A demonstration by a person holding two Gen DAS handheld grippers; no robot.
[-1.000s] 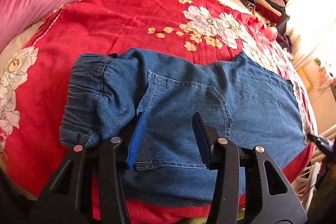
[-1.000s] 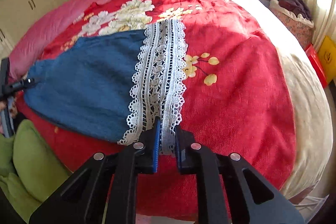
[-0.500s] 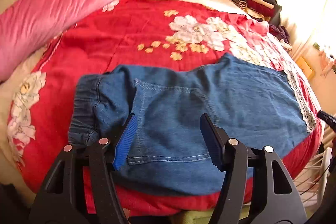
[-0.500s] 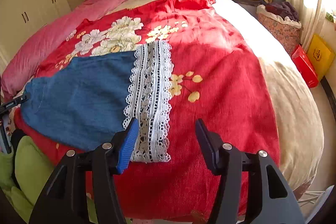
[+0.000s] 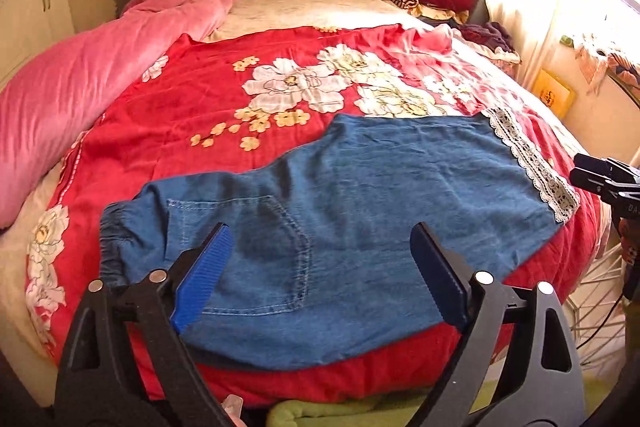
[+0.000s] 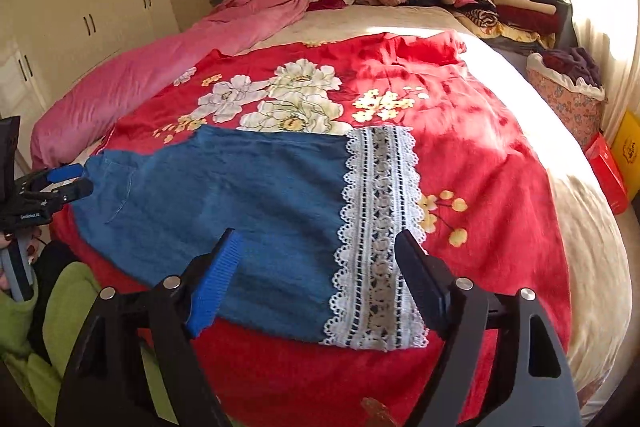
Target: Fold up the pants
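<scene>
1. Two grippers hang above the pants (image 5: 360,211), which lie flat near the foot edge of the red floral bedspread (image 5: 200,99), folded leg on leg.
2. Long axis: the pants run along that foot edge, waistband (image 5: 116,239) at one end, white lace hem (image 6: 380,235) at the other.
3. The left gripper (image 5: 320,267) sits over the back pocket (image 5: 256,251), beside the waistband; the right gripper (image 6: 316,279) sits over the lace hem. Each end has its own nearer hand.
4. Jaw state: both sets of jaws stand wide apart with nothing clamped; denim shows between them but no pad presses on it.
5. Judgement: the next fold probably carries the lace hem toward the waistband, so the right gripper would travel along the long axis.
6. Change from a second ago: both jaws have just been opening. The right gripper then pinched the lace hem; now it has let go, and both grippers sit higher and farther back from the pants.
</scene>
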